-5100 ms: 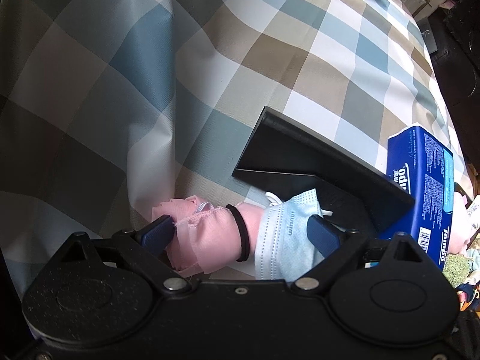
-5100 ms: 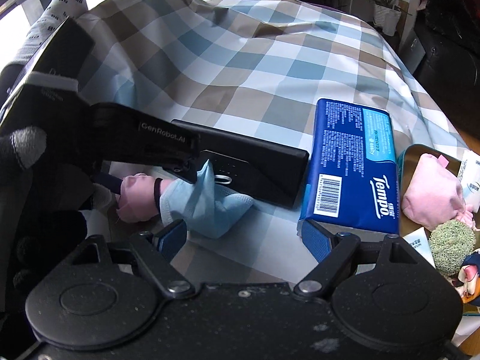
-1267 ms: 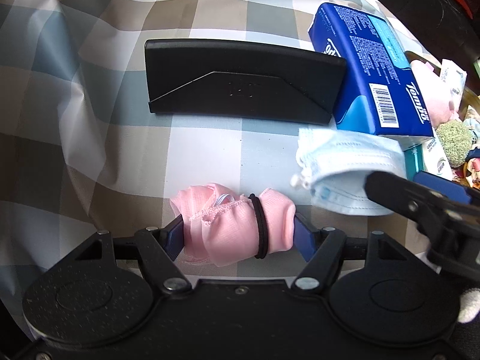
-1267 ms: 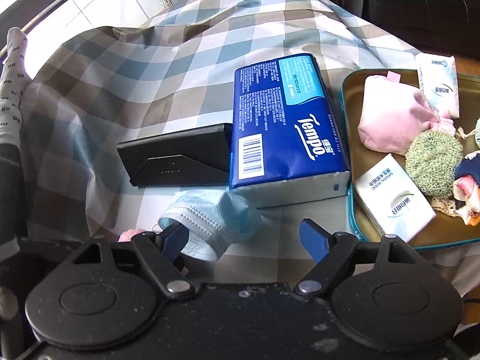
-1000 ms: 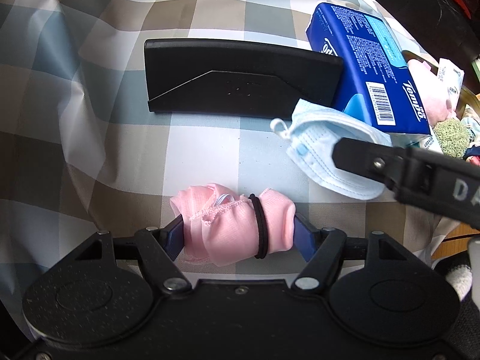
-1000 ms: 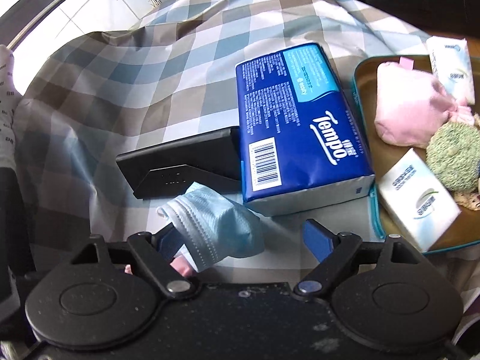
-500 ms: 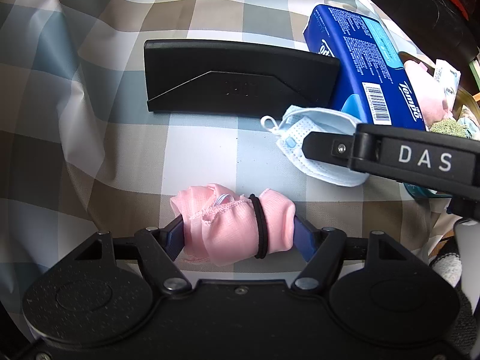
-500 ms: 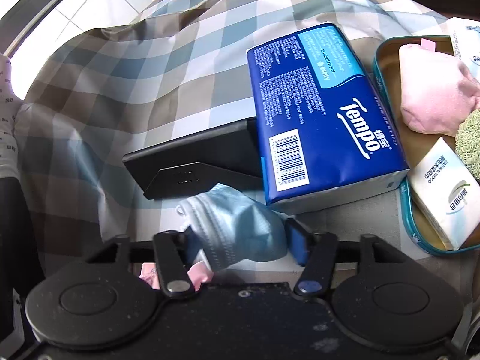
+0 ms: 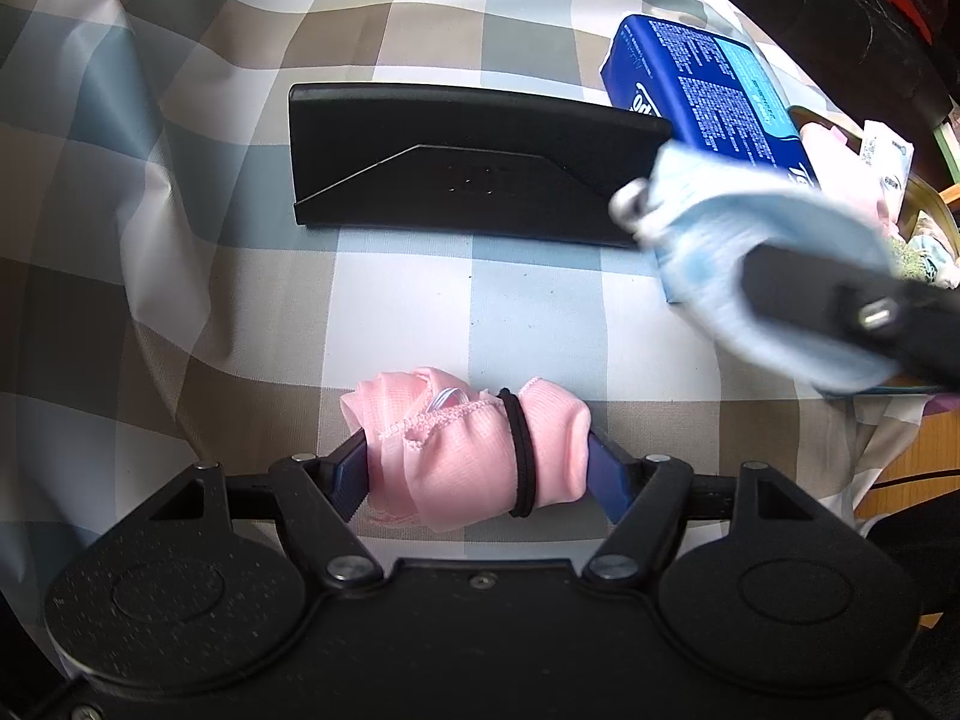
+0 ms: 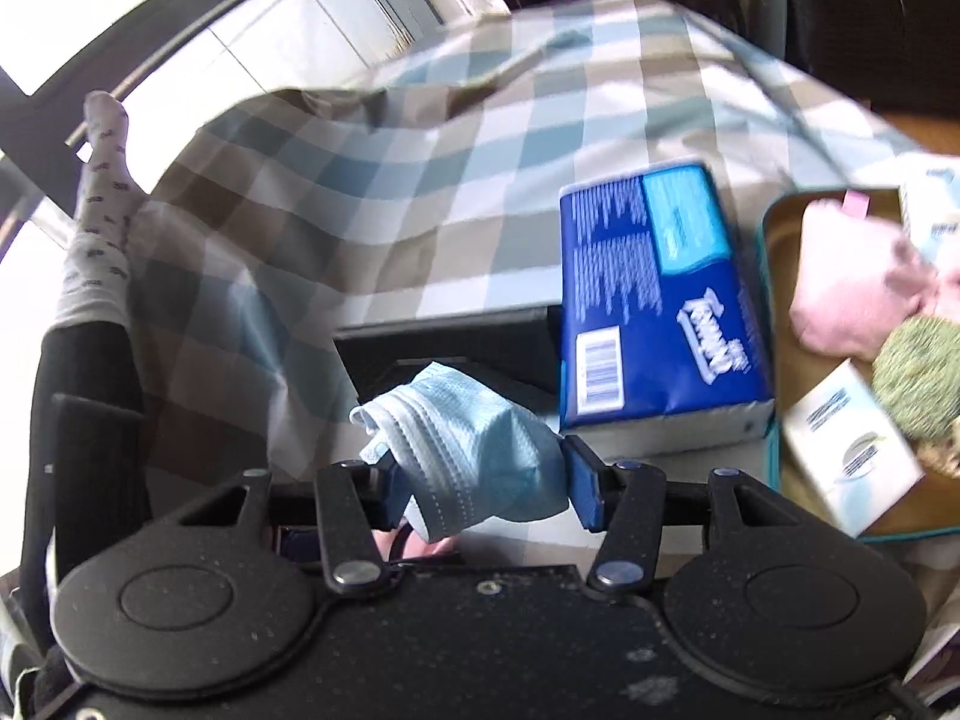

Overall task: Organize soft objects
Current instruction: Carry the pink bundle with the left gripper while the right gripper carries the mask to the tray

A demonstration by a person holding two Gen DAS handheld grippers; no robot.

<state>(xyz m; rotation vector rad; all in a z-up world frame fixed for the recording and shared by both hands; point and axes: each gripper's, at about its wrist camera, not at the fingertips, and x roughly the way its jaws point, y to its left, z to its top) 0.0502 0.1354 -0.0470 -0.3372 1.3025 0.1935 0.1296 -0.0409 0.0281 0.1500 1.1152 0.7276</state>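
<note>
- Pale blue, pleated non-woven fabric: the face mask (image 10: 474, 450) is pinched between the fingers of the right gripper (image 10: 480, 480), which are drawn narrow on its crumpled middle; it hangs clear of the checked tablecloth (image 10: 420, 180), in front of the black case (image 10: 450, 342) and left of the blue tissue pack (image 10: 654, 300).
- In the left wrist view the mask (image 9: 762, 252) is motion-blurred, so that hand looks to be mid-swing, probably on its way to the teal-rimmed tray (image 10: 774, 276), where a pink pouch (image 10: 852, 294), a green fuzzy ball (image 10: 918, 384) and a small white tissue packet (image 10: 852, 444) already lie.
- The mask should weigh almost nothing, flop freely and crush without harm; its ear loops could snag, so a grip on the bunched body, as here, seems safer than one on an edge.
- The pink sock roll (image 9: 474, 450), bound by a black hair tie (image 9: 521, 450), sits low over the cloth between the fingers of the left gripper (image 9: 480, 468), which are closed moderately on its two ends.
- The roll looks soft and springy; squeezing it end to end may let it buckle or slide out, though the tie should keep it rolled.
- A grip across the middle, next to the tie, would likely be steadier.
</note>
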